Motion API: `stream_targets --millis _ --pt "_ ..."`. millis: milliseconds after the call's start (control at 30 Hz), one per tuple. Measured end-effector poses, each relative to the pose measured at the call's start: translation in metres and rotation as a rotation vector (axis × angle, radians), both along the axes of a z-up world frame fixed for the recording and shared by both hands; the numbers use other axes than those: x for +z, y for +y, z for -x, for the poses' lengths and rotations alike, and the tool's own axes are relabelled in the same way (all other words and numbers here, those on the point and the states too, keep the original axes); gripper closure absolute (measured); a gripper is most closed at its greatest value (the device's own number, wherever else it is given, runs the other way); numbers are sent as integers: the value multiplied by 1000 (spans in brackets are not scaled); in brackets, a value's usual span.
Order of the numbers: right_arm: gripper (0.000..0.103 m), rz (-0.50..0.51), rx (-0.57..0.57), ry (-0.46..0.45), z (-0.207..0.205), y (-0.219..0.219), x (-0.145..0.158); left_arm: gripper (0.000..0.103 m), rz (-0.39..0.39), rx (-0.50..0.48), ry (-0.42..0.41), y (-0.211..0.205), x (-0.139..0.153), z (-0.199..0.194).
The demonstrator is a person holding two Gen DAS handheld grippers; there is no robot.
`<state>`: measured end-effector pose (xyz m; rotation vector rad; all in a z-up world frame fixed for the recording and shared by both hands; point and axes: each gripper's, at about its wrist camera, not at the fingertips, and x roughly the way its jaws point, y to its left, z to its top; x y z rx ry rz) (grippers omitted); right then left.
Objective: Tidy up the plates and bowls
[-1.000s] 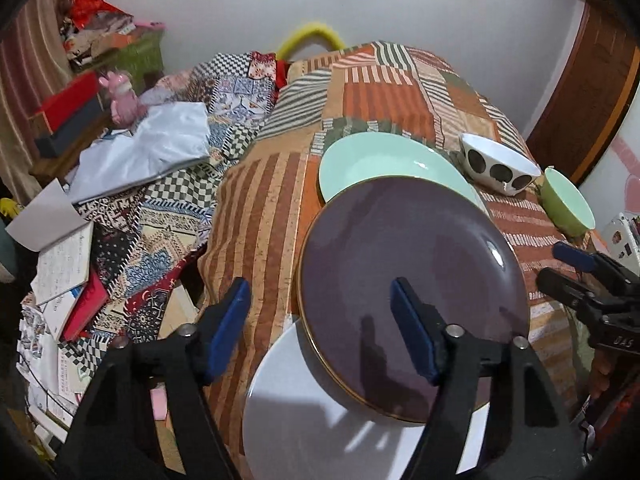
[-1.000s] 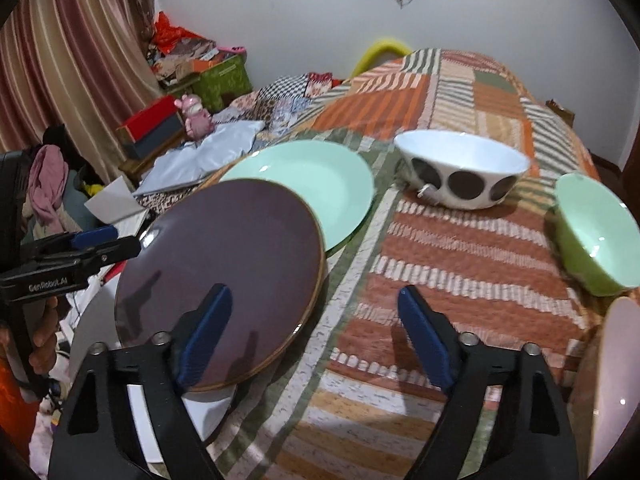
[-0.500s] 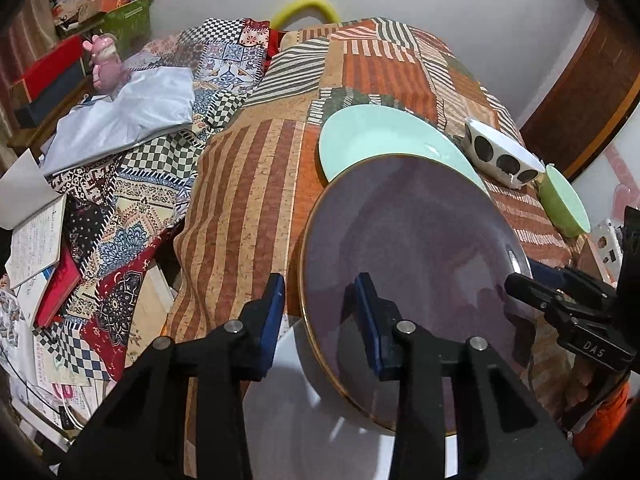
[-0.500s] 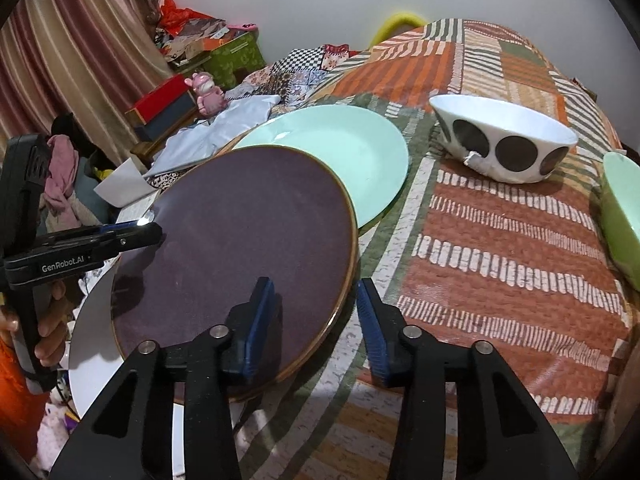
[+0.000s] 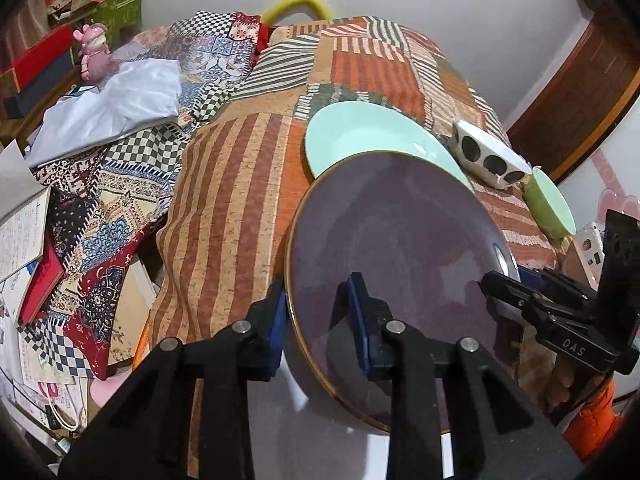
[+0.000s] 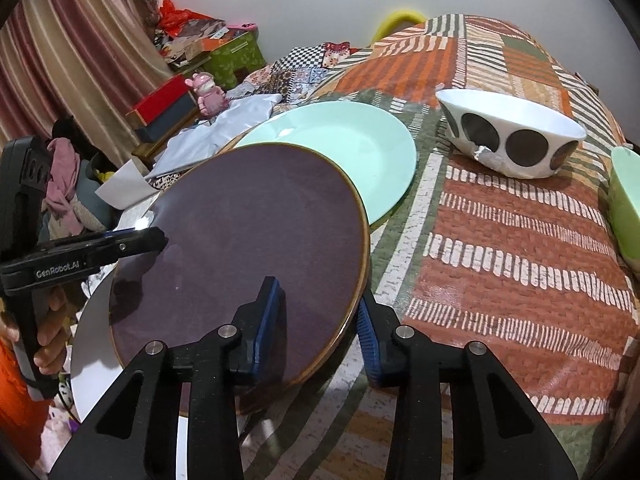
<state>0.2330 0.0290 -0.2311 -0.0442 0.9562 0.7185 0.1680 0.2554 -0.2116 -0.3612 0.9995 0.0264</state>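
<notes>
1. The dark purple plate (image 5: 400, 264) fills the lower middle of the left wrist view. It has a thin gold rim and lies on a white plate (image 5: 320, 432), which shows at the bottom edge.
2. The left hand-held gripper (image 5: 318, 330) is clamped on the purple plate's near left rim, one blue pad outside the edge and the other on the plate's face.
3. The right hand-held gripper (image 6: 322, 328) sits at the bottom centre of its own view, straddling the purple plate's (image 6: 240, 248) right rim. Its jaws are closing, with the rim between them; the left pad lies on the plate's face, and the right pad is just outside the edge.
4. A mint green plate (image 6: 340, 148) lies behind the purple one, partly covered by it, in the middle of the right wrist view.
5. A white bowl with dark spots (image 6: 512, 136) stands on the patchwork cloth (image 6: 520, 240) at the upper right, tilted on its base.
6. A light green bowl (image 6: 626, 200) is cut off by the right edge of the frame, apart from the spotted bowl.
7. At the upper left of the left wrist view lie a grey cloth (image 5: 116, 108) and a pink toy figure (image 5: 94, 52).
</notes>
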Motion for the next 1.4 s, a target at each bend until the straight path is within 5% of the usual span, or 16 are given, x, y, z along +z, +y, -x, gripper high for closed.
stream_targets --millis 1400 --pt "69 -57 -128 -106 44 -89 42 74 -55 -89 -125 -99 54 42"
